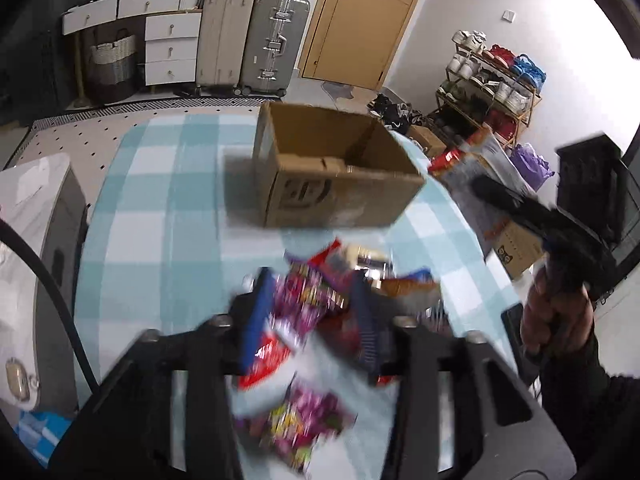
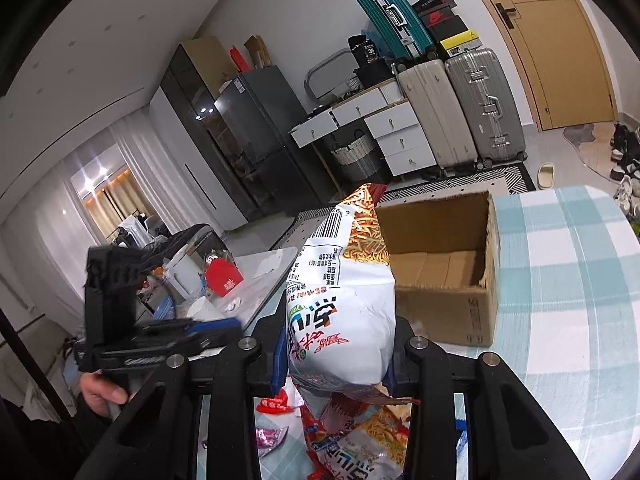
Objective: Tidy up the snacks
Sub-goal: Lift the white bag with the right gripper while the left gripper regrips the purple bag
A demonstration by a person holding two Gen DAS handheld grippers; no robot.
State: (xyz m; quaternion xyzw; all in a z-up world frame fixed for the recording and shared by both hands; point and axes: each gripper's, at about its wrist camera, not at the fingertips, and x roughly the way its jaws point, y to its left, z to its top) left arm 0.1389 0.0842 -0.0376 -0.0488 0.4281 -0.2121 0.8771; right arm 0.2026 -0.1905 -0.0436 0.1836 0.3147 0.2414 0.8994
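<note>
An open, empty cardboard box (image 1: 336, 168) stands on the blue-and-white checked table (image 1: 168, 208); it also shows in the right wrist view (image 2: 444, 264). My left gripper (image 1: 316, 320) hangs over a blurred pile of snack packets (image 1: 308, 308), its blue fingers apart around a purple packet; I cannot tell if they grip it. My right gripper (image 2: 336, 360) is shut on a white snack bag (image 2: 340, 312) and holds it upright above the table, left of the box. More snack packets (image 2: 352, 440) lie under it. The right gripper with its bag also shows in the left wrist view (image 1: 480, 168).
A grey side table (image 2: 256, 284) with cups and a red packet stands left of the table. Suitcases (image 1: 256, 40), white drawers, a shoe rack (image 1: 488, 84) and a door line the room. The table edge curves away at right.
</note>
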